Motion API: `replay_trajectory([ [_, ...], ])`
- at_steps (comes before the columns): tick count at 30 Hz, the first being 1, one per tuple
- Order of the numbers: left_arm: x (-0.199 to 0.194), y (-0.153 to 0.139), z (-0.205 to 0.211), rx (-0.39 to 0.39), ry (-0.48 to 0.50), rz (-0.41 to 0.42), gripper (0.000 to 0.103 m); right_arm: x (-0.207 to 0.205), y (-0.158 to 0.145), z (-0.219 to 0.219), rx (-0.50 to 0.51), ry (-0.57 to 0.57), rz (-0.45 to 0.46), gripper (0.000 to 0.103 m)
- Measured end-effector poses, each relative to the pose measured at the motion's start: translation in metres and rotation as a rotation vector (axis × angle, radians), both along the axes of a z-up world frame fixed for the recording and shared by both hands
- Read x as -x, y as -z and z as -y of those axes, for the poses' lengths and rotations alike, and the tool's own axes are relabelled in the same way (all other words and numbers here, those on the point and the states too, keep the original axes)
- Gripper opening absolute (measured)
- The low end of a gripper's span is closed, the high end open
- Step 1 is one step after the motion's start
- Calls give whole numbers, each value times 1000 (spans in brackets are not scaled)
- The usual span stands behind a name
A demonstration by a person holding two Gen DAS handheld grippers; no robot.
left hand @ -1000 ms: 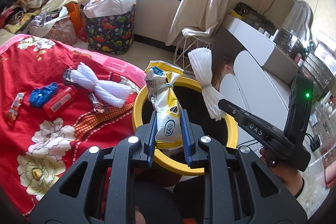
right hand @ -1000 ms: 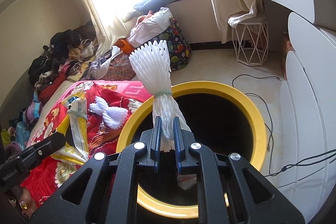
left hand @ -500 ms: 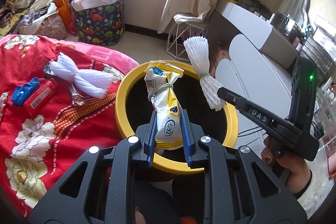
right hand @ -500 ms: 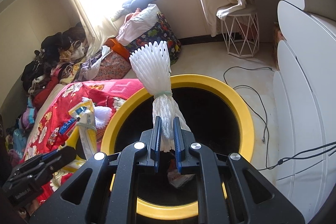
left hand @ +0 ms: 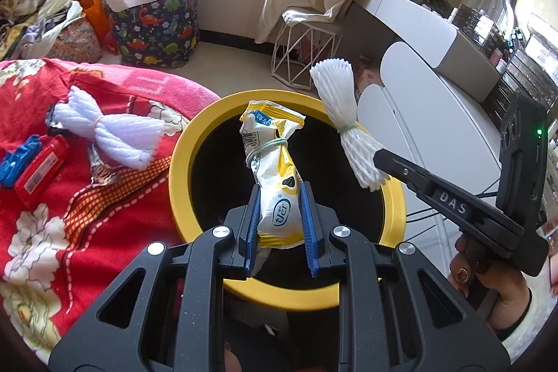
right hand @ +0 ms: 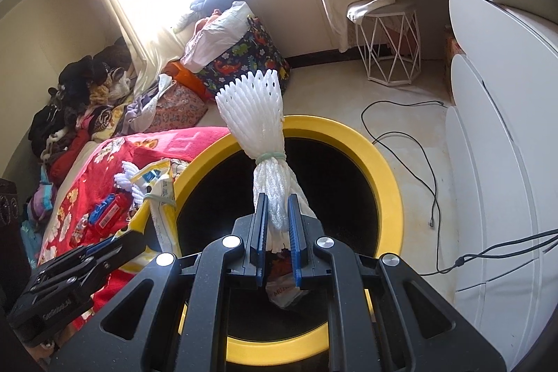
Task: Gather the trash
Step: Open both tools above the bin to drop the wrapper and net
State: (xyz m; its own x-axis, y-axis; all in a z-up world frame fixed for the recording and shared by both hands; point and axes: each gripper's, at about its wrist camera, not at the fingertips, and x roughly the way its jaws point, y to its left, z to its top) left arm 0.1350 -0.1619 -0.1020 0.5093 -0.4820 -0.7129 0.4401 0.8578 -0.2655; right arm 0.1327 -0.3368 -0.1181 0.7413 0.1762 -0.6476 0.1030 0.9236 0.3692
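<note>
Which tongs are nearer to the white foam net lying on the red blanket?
Left. The left tongs hold a wrapper near the foam net; the right tongs are farther across the bin.

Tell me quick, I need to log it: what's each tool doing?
Left tool: closed on the wrapper.
Right tool: closed on the foam net.

Bin mouth [left hand: 181, 162], centre: open, dark, unobstructed below both held items. At 9 o'clock, bed [left hand: 104, 215] abuts the yellow rim. At 3 o'clock, white cabinet [right hand: 505, 162] stands near; cables [right hand: 411, 142] cross the floor between.
</note>
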Motion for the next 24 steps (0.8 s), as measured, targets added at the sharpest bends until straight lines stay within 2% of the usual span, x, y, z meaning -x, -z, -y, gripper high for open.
replay_trajectory([
  [3,-7,1,-2,3,-11,4,19,-1,1,1,-17,-17,-4,16],
  [4,-9,2,-4,8,-16,0,30,-2,1,1,-21,-15,-12,21],
  [5,-9,1,-5,12,-24,2,39,-1,2,2,-28,-7,-16,33],
  [6,-7,-2,-8,18,-34,17,56,-2,1,4,-34,-3,-15,42],
  [7,-6,-3,-10,20,-41,29,69,-1,0,4,-32,4,-8,46],
  [10,-3,-7,-17,25,-74,51,83,-1,-1,3,-9,10,-7,50],
  [12,-1,-11,-23,27,-91,65,86,0,-3,1,-5,15,-2,53],
  [24,12,-33,-58,20,-192,143,86,5,-23,-19,23,-41,70,67],
])
